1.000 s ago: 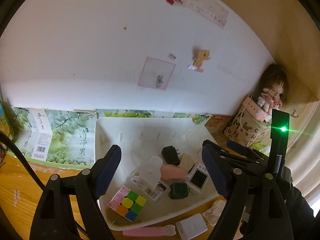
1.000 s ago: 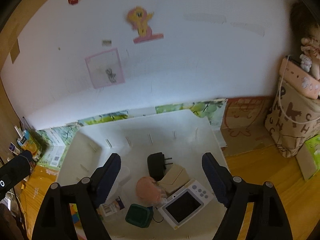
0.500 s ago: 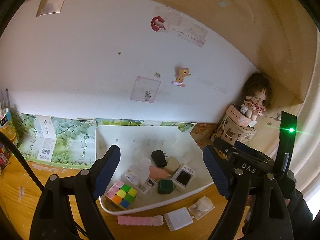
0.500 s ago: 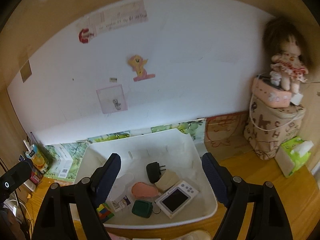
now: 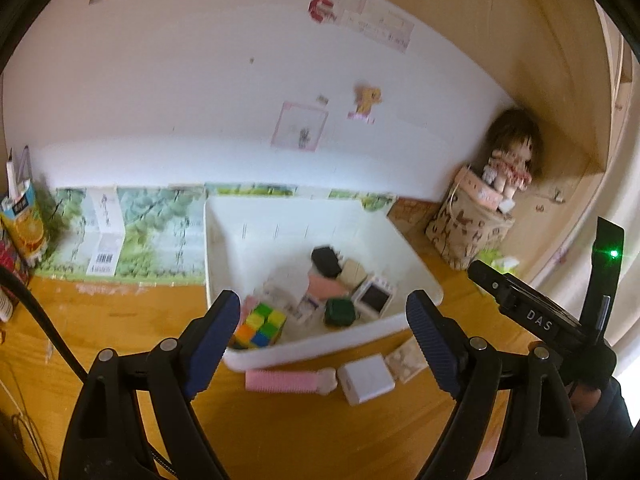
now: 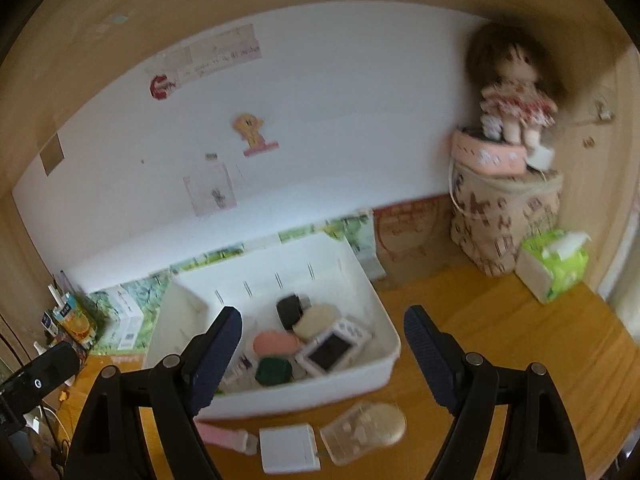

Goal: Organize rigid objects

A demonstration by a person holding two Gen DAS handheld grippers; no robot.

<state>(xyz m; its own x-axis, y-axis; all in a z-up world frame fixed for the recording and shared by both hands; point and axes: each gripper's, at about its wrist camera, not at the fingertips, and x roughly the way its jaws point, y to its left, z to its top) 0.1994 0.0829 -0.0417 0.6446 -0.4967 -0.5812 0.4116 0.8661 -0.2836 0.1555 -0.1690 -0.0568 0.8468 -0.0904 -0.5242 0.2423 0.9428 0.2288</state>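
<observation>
A white bin (image 5: 328, 346) (image 6: 384, 364) sits on the wooden desk and holds a colour cube (image 5: 260, 326), a black charger (image 5: 326, 262) (image 6: 290, 310), a pink piece (image 6: 276, 344), a dark green box (image 5: 339, 312) (image 6: 273, 372), a small white screen device (image 5: 374, 299) (image 6: 332, 348) and a beige piece (image 6: 314, 316). In front of the bin lie a pink ridged handle (image 5: 282, 381), a white square box (image 5: 366, 378) (image 6: 289, 453) and a clear beige case (image 5: 405, 360) (image 6: 364, 430). My left gripper (image 5: 325, 344) and right gripper (image 6: 322, 356) both hang open above the near bin wall, holding nothing.
Green printed cartons (image 5: 120, 232) line the wall behind the bin. A juice carton (image 5: 24, 224) stands at far left. A doll (image 6: 516, 92) sits on a pink box atop a patterned bag (image 6: 506, 220), with a tissue pack (image 6: 554, 264) beside it. The right hand's gripper body (image 5: 540, 320) shows in the left view.
Both grippers have pulled back from the bin, so it looks smaller and farther off. The handle, white box and clear case on the desk have come into view. Jaws stay open.
</observation>
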